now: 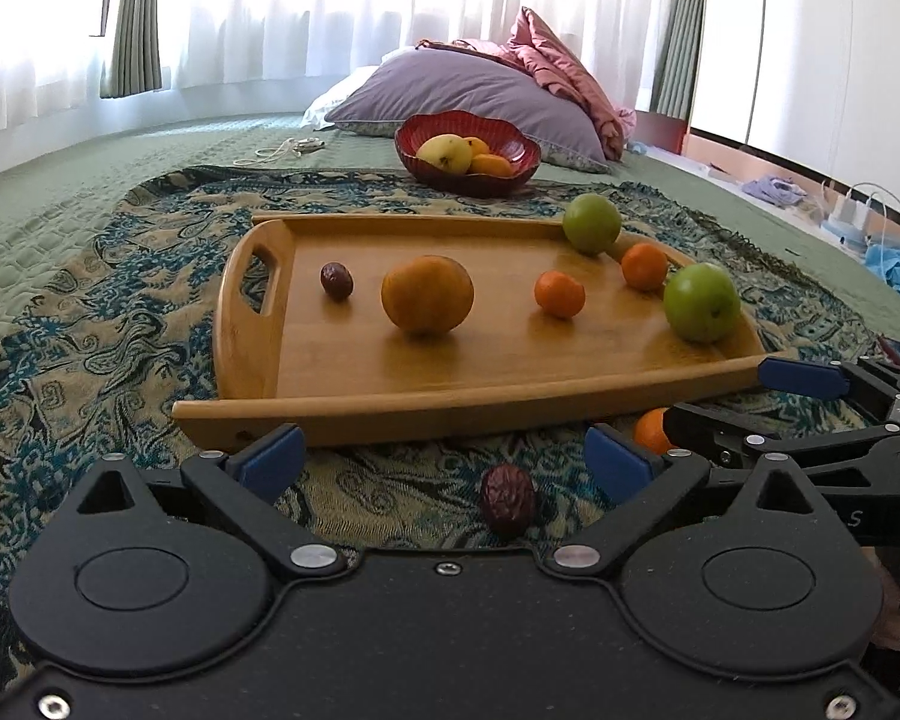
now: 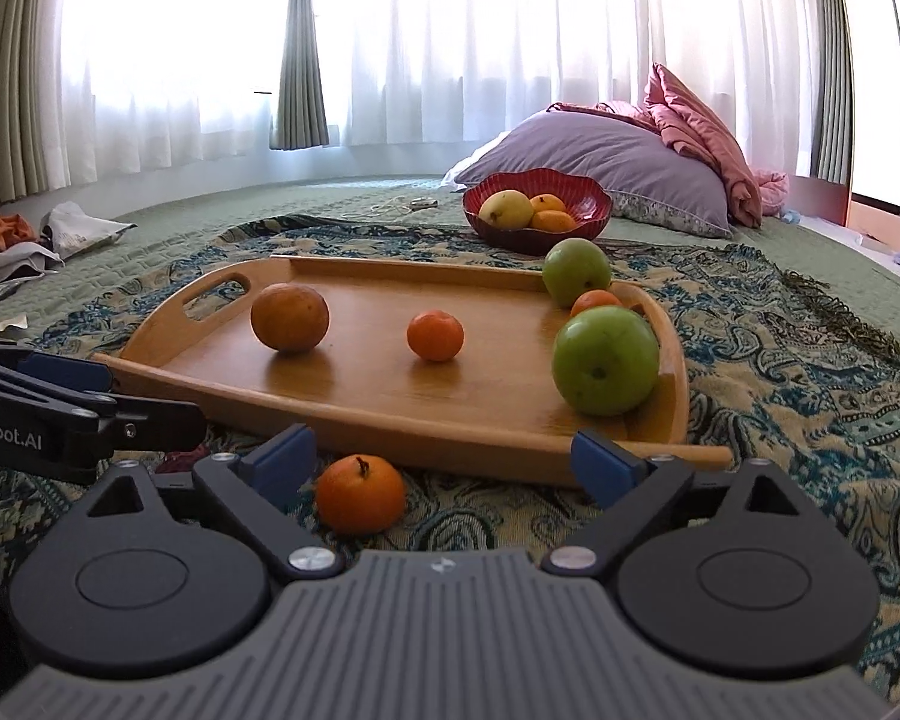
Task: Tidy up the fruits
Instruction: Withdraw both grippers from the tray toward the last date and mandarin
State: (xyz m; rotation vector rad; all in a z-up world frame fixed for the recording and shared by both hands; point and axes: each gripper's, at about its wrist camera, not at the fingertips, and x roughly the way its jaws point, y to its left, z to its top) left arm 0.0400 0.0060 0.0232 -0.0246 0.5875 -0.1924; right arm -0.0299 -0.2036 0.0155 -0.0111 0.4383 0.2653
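A bed (image 1: pixel 150 138) in a curtained room carried a patterned throw (image 1: pixel 90 324), and on it sat a wooden tray (image 1: pixel 510 384) with a red bowl (image 1: pixel 522 162) of fruit behind it, near the pillows. On the tray lay a large orange (image 1: pixel 427 295), a small tangerine (image 1: pixel 560 294), a second one (image 1: pixel 644 266) at the far right, two green apples (image 1: pixel 702 302), and a dark date (image 1: pixel 336 281) at the left.

Two pieces lay off the tray on the throw. A wrinkled date (image 1: pixel 507 507) sat between the spread fingers of the left claw (image 1: pixel 447 459), roughly centred and close in; that claw was wide open and empty. A loose tangerine (image 2: pixel 360 493) lay just inside the left finger of the right claw (image 2: pixel 450 459), also wide open and holding nothing.

The step in hand looked like picking up these strays. For the date, closing gently should do, since it is small and soft. The right claw would do better to shift left first, so the tangerine sits centred and does not roll out against the tray edge.
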